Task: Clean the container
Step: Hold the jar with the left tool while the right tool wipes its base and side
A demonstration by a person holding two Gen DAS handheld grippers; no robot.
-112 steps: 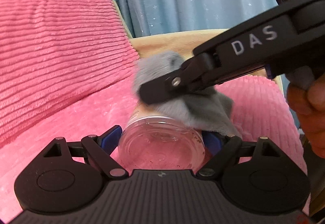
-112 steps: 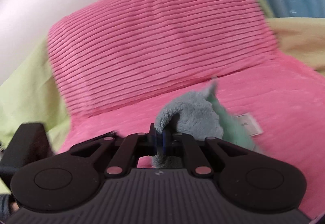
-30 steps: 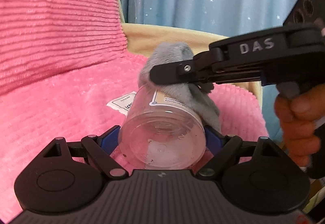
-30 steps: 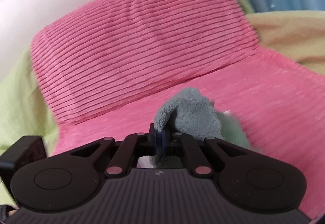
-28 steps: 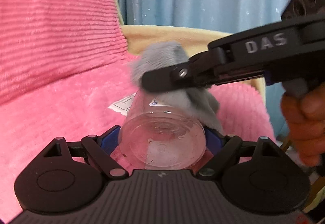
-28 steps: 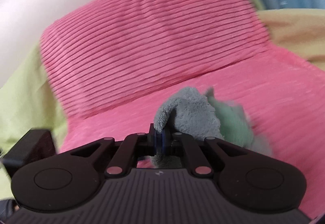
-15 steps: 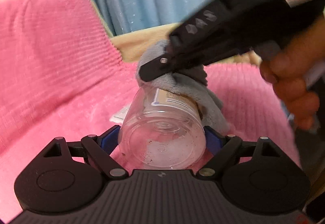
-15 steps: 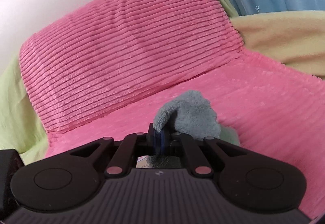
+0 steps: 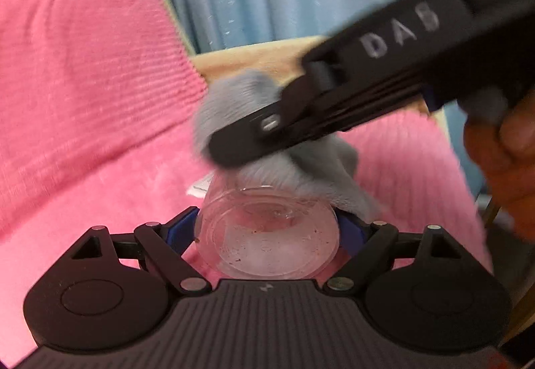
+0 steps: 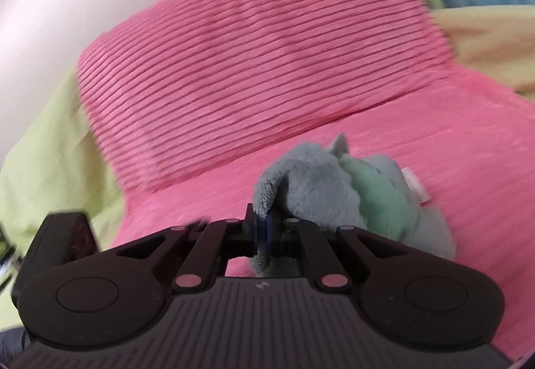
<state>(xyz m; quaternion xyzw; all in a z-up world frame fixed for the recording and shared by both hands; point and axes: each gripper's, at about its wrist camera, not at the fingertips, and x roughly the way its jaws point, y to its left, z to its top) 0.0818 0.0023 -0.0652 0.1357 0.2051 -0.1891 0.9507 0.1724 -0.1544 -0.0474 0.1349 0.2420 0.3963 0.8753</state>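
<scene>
- The clear container (image 9: pixel 267 235) lies on its side, its base toward the camera, clamped between the left gripper (image 9: pixel 267 232) jaws.
- A grey cloth (image 9: pixel 301 168), pinched tight in the right gripper (image 10: pixel 269 232), presses on the container's upper wall.
- A pink cushion (image 9: pixel 83 84) lies beneath the container.

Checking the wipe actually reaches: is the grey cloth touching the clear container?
Touching. In the left wrist view the grey cloth, pinched by the right hand-held gripper, lies pressed over the clear container's upper side, no gap showing.
</scene>
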